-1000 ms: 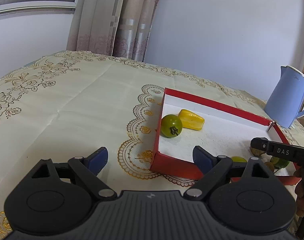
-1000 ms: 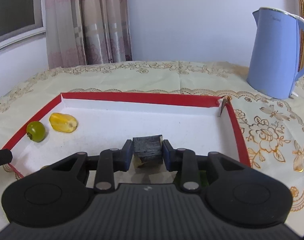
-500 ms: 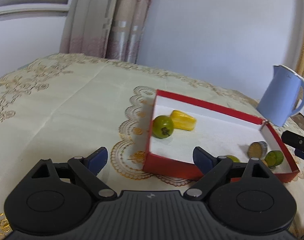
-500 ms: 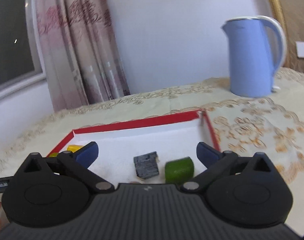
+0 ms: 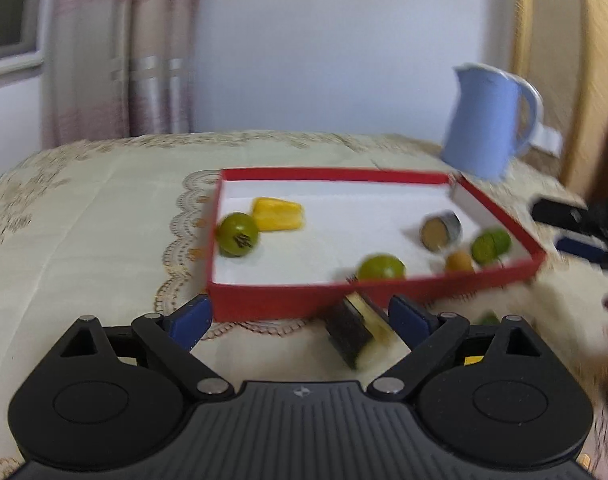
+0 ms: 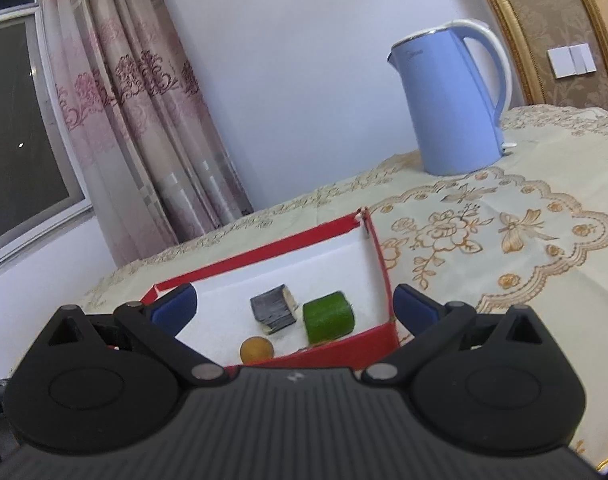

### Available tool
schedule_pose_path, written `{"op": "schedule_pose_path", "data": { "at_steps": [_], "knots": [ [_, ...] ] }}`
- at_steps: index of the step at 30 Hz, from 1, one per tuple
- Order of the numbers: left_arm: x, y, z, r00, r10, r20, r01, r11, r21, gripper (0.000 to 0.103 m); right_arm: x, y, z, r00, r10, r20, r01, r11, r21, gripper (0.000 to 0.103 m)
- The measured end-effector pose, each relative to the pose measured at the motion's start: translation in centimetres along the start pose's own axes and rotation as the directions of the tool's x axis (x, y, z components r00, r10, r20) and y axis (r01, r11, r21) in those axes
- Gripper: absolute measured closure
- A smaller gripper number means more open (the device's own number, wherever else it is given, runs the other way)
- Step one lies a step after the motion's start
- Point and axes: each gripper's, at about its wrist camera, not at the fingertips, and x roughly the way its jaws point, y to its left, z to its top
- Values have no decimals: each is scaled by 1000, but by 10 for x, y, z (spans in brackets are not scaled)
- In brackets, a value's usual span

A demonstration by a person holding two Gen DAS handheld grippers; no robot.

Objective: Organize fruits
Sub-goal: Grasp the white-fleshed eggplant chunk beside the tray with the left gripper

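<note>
A red tray (image 5: pixel 299 304) with a white floor holds a green round fruit (image 5: pixel 237 234), a yellow piece (image 5: pixel 277 214), a dark-skinned slice (image 5: pixel 440 229), a small orange fruit (image 5: pixel 459 261) and two green pieces (image 5: pixel 380 267) (image 5: pixel 491 245). A dark-skinned piece (image 5: pixel 354 330) lies on the cloth outside the tray, between my left gripper's (image 5: pixel 299 318) open fingers. My right gripper (image 6: pixel 293 304) is open and empty above the tray's (image 6: pixel 344 346) near right corner, over the dark slice (image 6: pixel 273 308), a green chunk (image 6: pixel 328 316) and the orange fruit (image 6: pixel 256 350).
A blue kettle (image 6: pixel 450 100) (image 5: pixel 486 120) stands on the embroidered tablecloth (image 5: pixel 83 220) behind the tray to the right. Curtains (image 6: pixel 143 120) and a window hang at the back left. More small pieces, green and yellow, show behind my left gripper's right finger (image 5: pixel 410 316).
My right gripper let go of the dark slice in the tray, opened and drew back upward. My left gripper swung right toward the tray's near edge, bringing the dark piece on the cloth between its fingers.
</note>
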Motion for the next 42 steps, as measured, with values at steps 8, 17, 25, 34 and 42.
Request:
{"op": "schedule_pose_path", "data": {
  "at_steps": [8,17,25,34,42],
  "knots": [
    [5,-25,-4,995,-85,-55,94,978,188,8,-2,8,-2,1000,20,-10,-20,999,-37,0],
    [14,-28,-2,996,-40,-82,53,985,165,7,-2,9,-3,1000,16,-16,-16,999,-38,0],
    [28,-25,4,986,-33,-162,26,999,-46,7,-1,9,-3,999,15,-29,-16,999,-39,0],
    [29,-33,1,982,85,-170,-101,991,-90,7,-1,10,-3,999,20,-29,-21,999,-43,0],
    [33,-43,-1,976,136,-169,-143,989,-35,7,-2,11,-3,999,20,-26,-21,999,-47,0]
  ]
}}
